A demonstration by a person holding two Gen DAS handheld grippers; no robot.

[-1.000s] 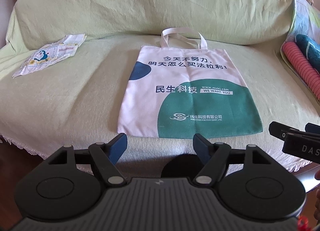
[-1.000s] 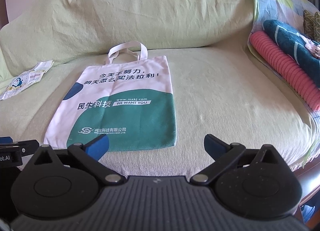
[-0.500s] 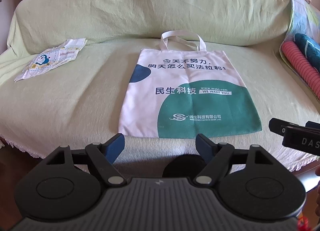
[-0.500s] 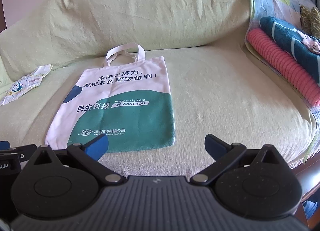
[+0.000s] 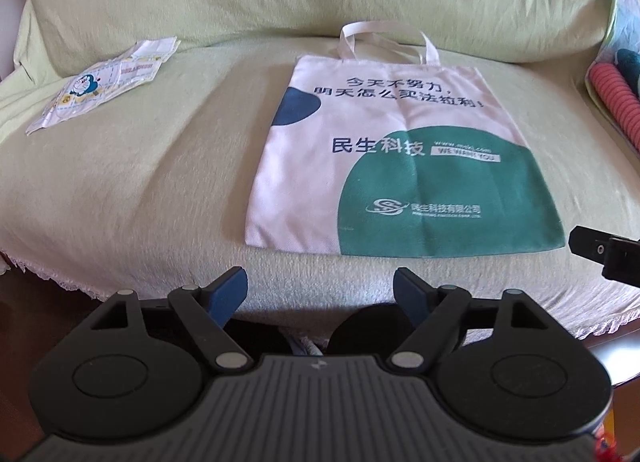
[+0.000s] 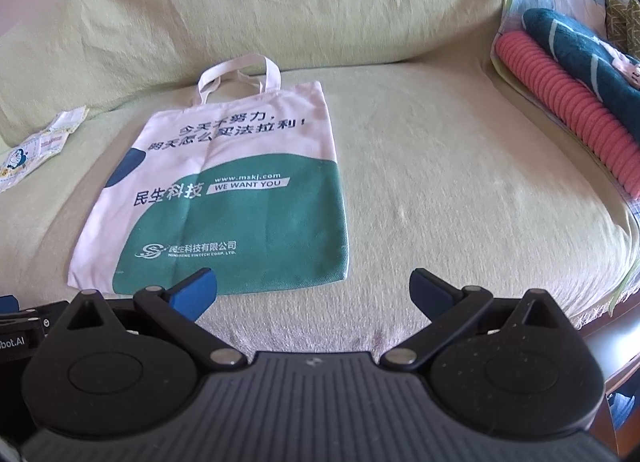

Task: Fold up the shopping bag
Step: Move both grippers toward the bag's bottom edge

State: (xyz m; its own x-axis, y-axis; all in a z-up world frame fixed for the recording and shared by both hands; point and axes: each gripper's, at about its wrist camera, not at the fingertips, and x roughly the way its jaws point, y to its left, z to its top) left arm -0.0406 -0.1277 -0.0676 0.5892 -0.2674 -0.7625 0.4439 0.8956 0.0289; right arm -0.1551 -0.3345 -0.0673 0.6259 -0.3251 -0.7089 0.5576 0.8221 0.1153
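A white and green cloth shopping bag (image 5: 400, 157) (image 6: 224, 197) lies flat on the pale green sofa seat, its handles (image 5: 386, 39) pointing toward the backrest. My left gripper (image 5: 320, 290) hovers open just short of the bag's near edge, below its left half, with nothing between the blue pads. My right gripper (image 6: 314, 290) is open too, its left pad (image 6: 196, 290) over the bag's near right corner and nothing gripped. The right gripper's tip (image 5: 600, 252) shows at the right edge of the left wrist view.
A small printed cartoon pouch (image 5: 104, 81) lies on the seat to the left. Rolled pink and teal towels (image 6: 576, 101) are stacked on the right armrest side. The sofa's fringed front edge (image 5: 80, 286) runs just below the grippers.
Both grippers have moved forward and down toward the bag's near edge, so the bag looks larger and closer. Both stay open. The bag has not moved.
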